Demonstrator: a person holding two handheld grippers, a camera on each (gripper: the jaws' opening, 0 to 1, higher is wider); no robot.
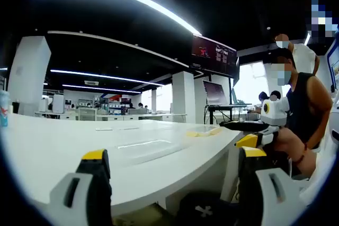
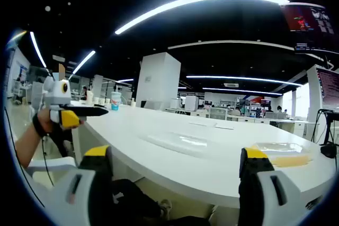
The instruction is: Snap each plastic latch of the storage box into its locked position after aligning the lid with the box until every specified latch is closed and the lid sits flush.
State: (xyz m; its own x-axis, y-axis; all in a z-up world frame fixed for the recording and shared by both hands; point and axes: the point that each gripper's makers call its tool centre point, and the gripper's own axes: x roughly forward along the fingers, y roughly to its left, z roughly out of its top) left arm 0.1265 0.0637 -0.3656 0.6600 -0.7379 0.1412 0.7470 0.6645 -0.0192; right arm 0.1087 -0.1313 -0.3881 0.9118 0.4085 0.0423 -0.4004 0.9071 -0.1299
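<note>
I hold my left gripper (image 1: 175,183) and right gripper (image 2: 175,183) low at the table (image 2: 222,175) edge, jaws wide and empty. The clear lid (image 2: 177,142) lies flat mid-table, well apart from the storage box (image 2: 280,154), not yet aligned.

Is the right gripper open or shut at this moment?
Open. In the right gripper view, the right gripper has its two yellow-tipped jaws wide apart with nothing between them, in front of the white table.
</note>
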